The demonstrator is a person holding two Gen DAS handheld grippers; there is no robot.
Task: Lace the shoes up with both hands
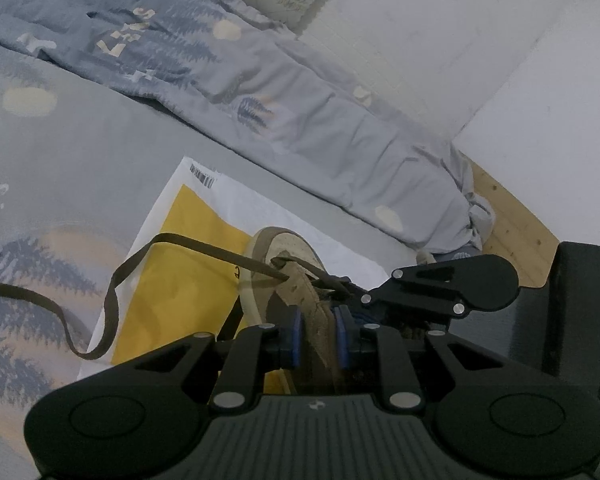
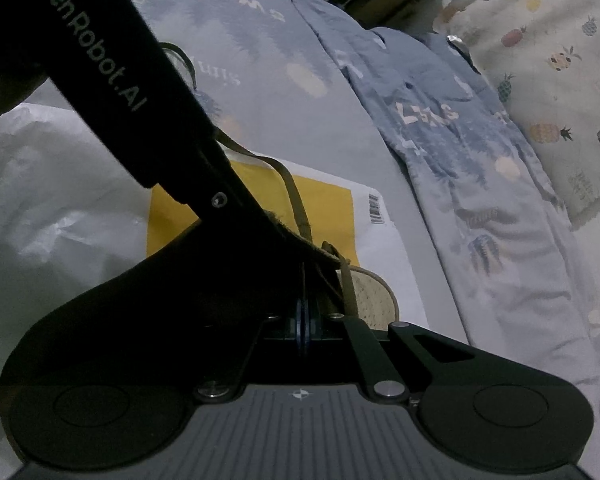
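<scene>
two hand-held grippers meet over a worn tan shoe point(image 1: 288, 264) on a bed. the left gripper point(image 1: 319, 338) has its blue pads point(image 1: 295, 336) pressed narrowly against the upper edge of the shoe, one pad on each side of it, so the shoe's side is pinched between them. the shoe's toe points away from this gripper, straight ahead of its fingers, and rests on a white and yellow plastic bag point(image 1: 188, 264) spread on the grey bedsheet point(image 1: 100, 148). a brown lace point(image 1: 112, 300) runs out from the eyelets near the toe, arcs to the left of the gripper, drops in a loop over the bag's edge and trails off across the sheet. the right gripper point(image 1: 440, 292) comes in from the right, its black linkage just beyond the left gripper's right finger, its tip close to the laces at the middle of the shoe.

from the right wrist view, the right gripper point(image 2: 303, 320) has its pads closed flat together; whether a lace is caught between them cannot be told, as the spot is dark. the left gripper's black body crosses in front of it from the upper left. a lace strand and the shoe's toe point(image 2: 374, 300) lie just right of the closed fingers. a rumpled blue patterned quilt point(image 1: 204, 64) lies further ahead.
</scene>
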